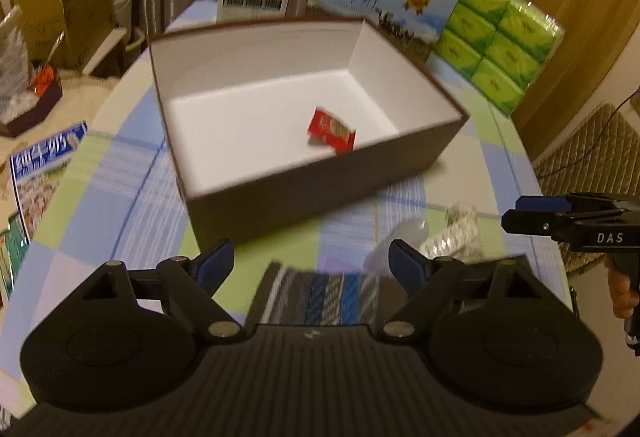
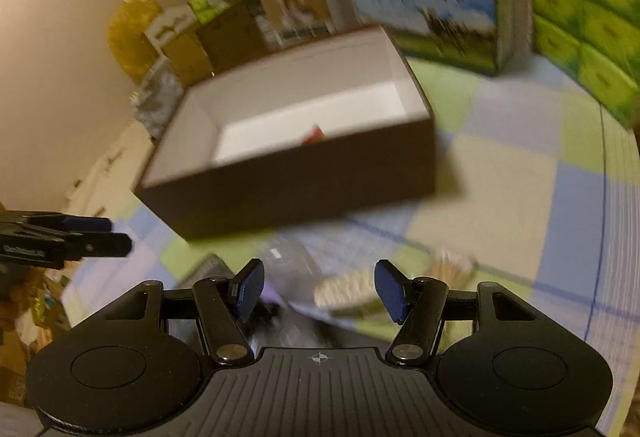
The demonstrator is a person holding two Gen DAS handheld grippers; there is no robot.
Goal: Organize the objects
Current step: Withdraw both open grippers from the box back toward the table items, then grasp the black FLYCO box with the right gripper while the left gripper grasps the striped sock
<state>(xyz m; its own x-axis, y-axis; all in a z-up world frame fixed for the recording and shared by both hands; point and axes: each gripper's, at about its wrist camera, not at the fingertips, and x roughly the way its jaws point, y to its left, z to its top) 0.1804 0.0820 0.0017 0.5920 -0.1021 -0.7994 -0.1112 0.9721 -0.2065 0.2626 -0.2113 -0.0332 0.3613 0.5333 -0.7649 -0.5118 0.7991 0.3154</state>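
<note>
Putting small things into the brown box (image 1: 304, 109) looks like the job, and only part of it is done. One red packet (image 1: 331, 133) already lies on the white floor of the box, close to the front wall. More things still wait on the checked tablecloth (image 1: 132, 173) in front of the box: a striped cloth (image 1: 320, 289) right at the front wall, and beside it a clear plastic piece (image 1: 404, 233) and a shiny white packet (image 1: 456, 233). The left gripper (image 1: 310, 265) hangs over the striped cloth. Its jaws are spread wide and hold nothing. The right gripper (image 2: 318, 287) is over the clear piece and a pale, blurry bundle (image 2: 348, 291), also in front of the box. Its jaws stand about half open, and nothing is pinched between them. I think the next move is to go down on one of these things, squeeze it, and carry it over the front wall. The clear piece may slip, so the squeeze should be gentle and square.
</note>
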